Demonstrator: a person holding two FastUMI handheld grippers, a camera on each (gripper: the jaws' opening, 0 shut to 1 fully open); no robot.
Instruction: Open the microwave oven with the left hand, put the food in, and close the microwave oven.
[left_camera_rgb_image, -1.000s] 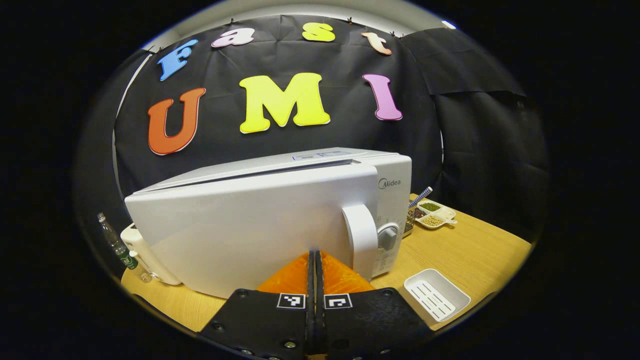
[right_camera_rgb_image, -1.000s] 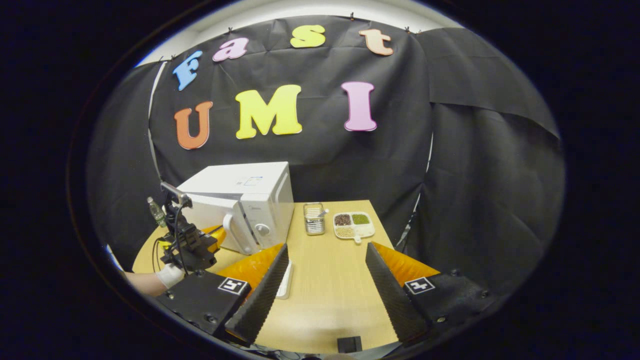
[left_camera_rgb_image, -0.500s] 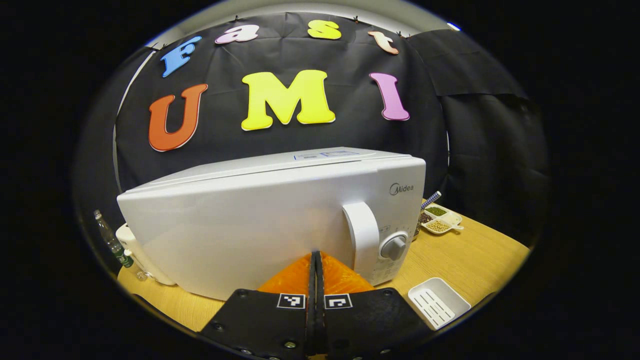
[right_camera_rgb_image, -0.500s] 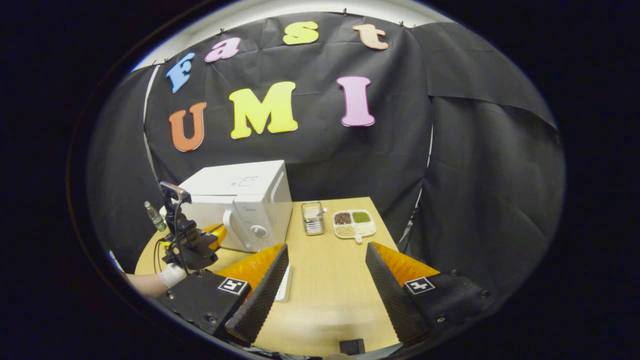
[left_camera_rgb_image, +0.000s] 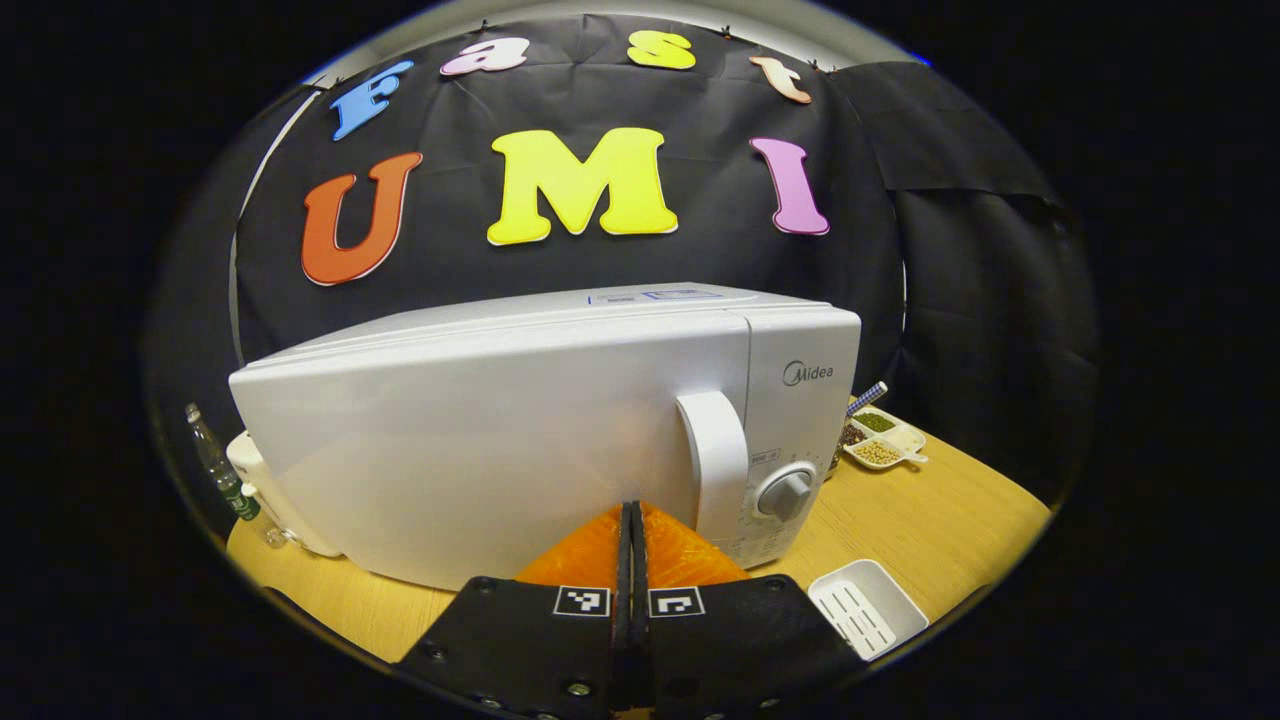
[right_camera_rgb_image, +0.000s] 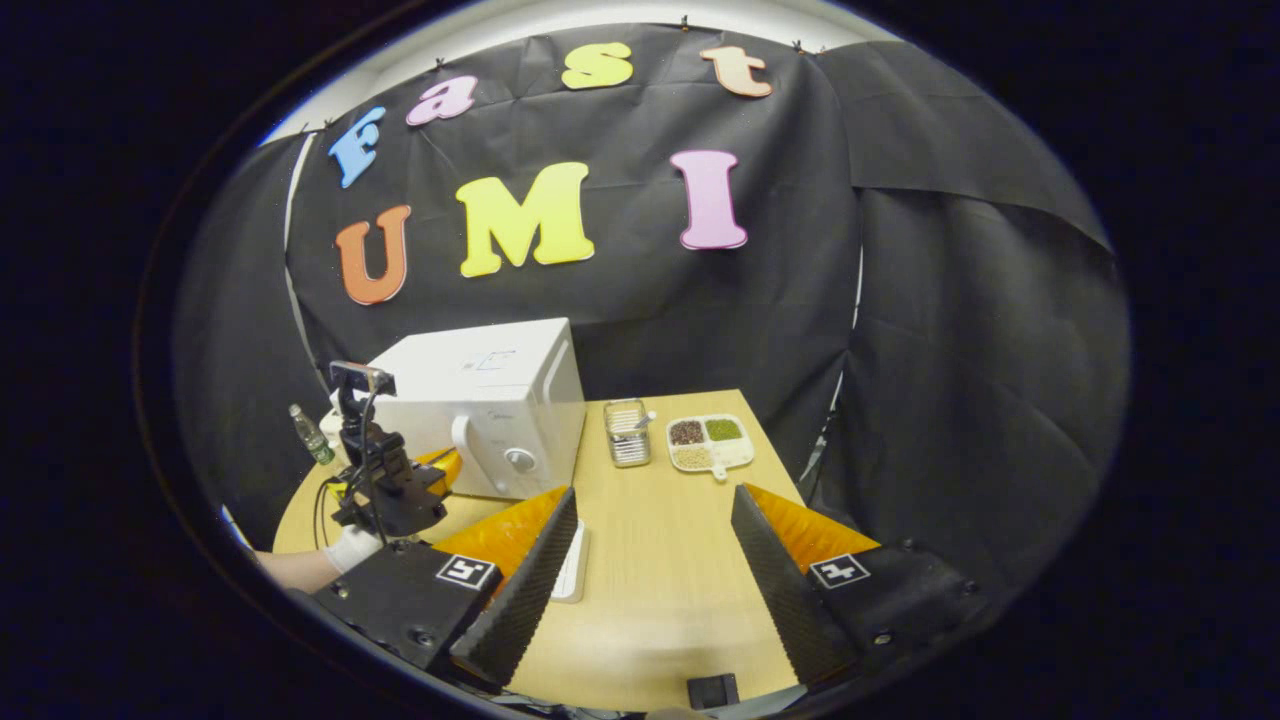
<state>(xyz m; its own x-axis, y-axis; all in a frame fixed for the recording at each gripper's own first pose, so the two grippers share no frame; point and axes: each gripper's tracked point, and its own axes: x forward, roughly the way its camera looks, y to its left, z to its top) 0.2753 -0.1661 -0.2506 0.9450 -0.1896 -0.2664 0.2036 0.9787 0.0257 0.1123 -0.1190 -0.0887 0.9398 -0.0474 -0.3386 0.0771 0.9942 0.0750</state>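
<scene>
The white microwave (left_camera_rgb_image: 500, 440) stands on the wooden table, its door flush with the body and its upright handle (left_camera_rgb_image: 715, 460) beside the control knob. My left gripper (left_camera_rgb_image: 631, 510) is shut with nothing between its fingers, and its tips rest at the lower door just left of the handle. In the right gripper view the microwave (right_camera_rgb_image: 490, 390) sits at the table's back left, with the left gripper (right_camera_rgb_image: 440, 468) and a gloved hand (right_camera_rgb_image: 350, 548) in front of it. My right gripper (right_camera_rgb_image: 650, 500) hangs open over the table's middle, holding nothing.
An empty white tray (left_camera_rgb_image: 865, 620) lies near the table's front, right of the microwave. A divided dish of beans (right_camera_rgb_image: 710, 443) and a metal basket (right_camera_rgb_image: 627, 433) stand at the back. A plastic bottle (left_camera_rgb_image: 215, 460) and a white appliance (left_camera_rgb_image: 255, 480) sit left of the microwave.
The microwave door swung from ajar to fully closed while my left gripper pushed against it. My right gripper has stayed open and hardly moved.
</scene>
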